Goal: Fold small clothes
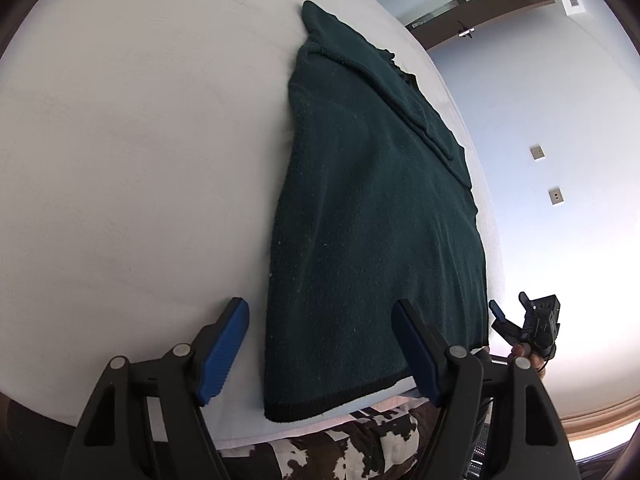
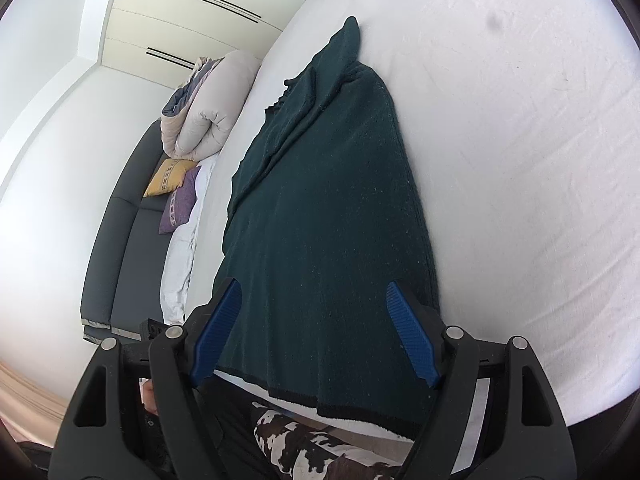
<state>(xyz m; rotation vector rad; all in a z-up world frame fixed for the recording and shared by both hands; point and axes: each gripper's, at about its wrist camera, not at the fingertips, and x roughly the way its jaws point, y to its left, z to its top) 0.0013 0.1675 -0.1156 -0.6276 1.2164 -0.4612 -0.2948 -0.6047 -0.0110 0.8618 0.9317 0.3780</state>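
no readable text, labels, brands, numbers or signs

The dark green garment (image 1: 372,216) on the white bed (image 1: 120,160) is viewed closely from its hem by both wrist cameras, from left and right.
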